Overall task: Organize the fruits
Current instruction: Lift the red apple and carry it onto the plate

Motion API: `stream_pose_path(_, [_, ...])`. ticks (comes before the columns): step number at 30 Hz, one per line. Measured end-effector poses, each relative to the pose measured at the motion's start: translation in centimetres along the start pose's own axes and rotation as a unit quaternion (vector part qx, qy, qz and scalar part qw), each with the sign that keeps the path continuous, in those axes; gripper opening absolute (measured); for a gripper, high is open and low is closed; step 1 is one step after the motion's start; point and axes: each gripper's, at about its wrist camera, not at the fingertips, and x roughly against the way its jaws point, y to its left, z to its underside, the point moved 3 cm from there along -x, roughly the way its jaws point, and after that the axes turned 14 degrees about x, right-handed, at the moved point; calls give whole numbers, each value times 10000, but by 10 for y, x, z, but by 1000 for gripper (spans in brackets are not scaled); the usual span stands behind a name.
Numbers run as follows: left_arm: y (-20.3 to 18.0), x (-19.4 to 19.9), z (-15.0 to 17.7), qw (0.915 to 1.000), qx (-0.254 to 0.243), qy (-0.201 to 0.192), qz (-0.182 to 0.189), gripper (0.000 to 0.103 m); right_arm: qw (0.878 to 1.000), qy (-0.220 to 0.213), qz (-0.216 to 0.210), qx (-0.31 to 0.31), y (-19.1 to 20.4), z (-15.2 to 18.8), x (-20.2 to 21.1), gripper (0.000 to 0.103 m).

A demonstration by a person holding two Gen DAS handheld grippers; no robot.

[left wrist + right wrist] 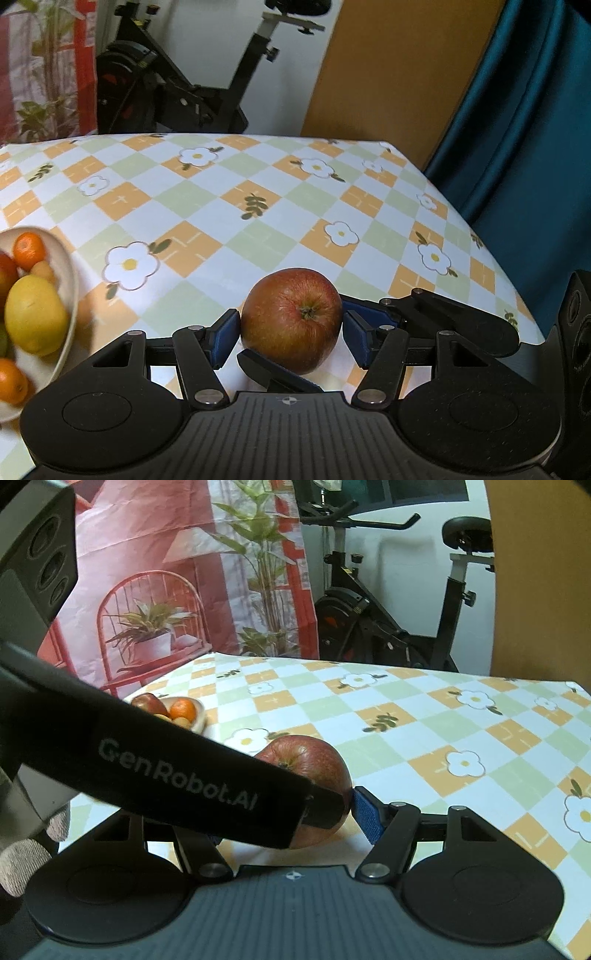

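Red apple between two grippers above a checked, flower-printed counter [258, 192].
Left wrist view: the left gripper [291, 326] clamps the smooth red apple [291, 321] between blue pads; a cream bowl [70, 295] of citrus sits left, an exercise bike [177, 74] behind.
Right wrist view: the right gripper [291, 816] brackets the apple [314, 760]; the left gripper's black body hides one pad, so its grip cannot be told.

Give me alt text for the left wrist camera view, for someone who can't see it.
A red apple sits between the blue pads of the left gripper, above a tablecloth checked in orange, green and white with daisies. At the left edge, a pale bowl holds a lemon and oranges; an exercise bike stands behind.
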Motion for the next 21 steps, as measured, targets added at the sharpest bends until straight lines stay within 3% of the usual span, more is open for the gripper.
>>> stream_pose_path(10, [34,30,-2,9973,607,-417,-8,64,9984,17,-198,529,35,-23,-5,69])
stream_pose_path(21, [92,65,-30,9883,1197,-906,-262,64,9906,-96,-640,1203,78,-62,-39,69])
